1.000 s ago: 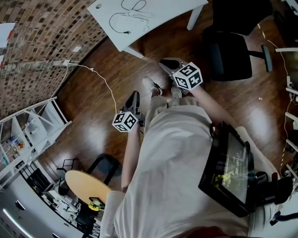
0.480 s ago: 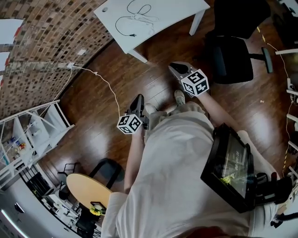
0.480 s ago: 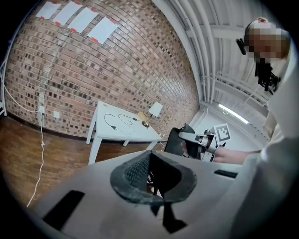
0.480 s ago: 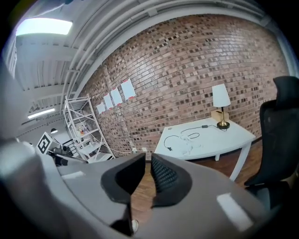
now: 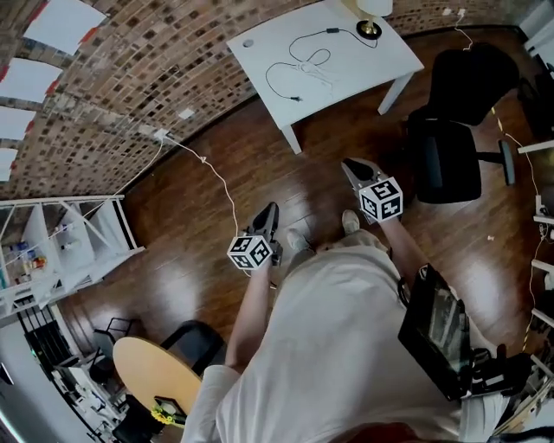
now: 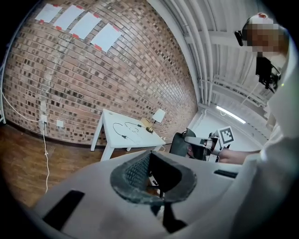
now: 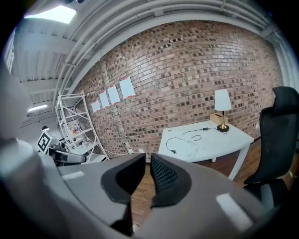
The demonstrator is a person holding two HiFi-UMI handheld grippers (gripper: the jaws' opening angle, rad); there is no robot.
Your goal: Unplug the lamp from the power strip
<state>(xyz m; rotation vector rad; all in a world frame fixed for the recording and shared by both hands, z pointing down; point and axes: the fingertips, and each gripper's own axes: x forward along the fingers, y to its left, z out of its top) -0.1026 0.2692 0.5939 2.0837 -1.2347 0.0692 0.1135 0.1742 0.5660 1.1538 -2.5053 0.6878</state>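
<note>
Closest to the head camera, the person's pale shirt (image 5: 329,346) fills the lower frame, with a dark tablet (image 5: 437,333) hanging at the right hip. Just ahead, both grippers are held over bare wooden floor (image 5: 260,156), well apart from each other.

Checking the left gripper (image 5: 272,212): in its own view the pad tips are pressed together, with nothing caught in them. Now the right gripper (image 5: 350,166): a thin slit of floor shows between its pads, the jaws are closing, and nothing sits in that slit.

Room check. To the left of the left gripper, a white cable (image 5: 210,169) trails across the floor from the brick wall (image 5: 130,69). Further left stands a white shelf rack (image 5: 78,234). On the right, a black office chair (image 5: 454,156) sits near the right gripper and crowds that side. Straight ahead I've got open floor up to the near edge of the white table (image 5: 363,65), its corner leg pointing at us.

Farthest out, the lamp (image 5: 372,9) stands at the table's far edge, close to the wall and well apart from both grippers. Its black cord (image 5: 332,32) loops over the tabletop among a white tangle. Whether that tangle is the power strip, I cannot tell from here.
</note>
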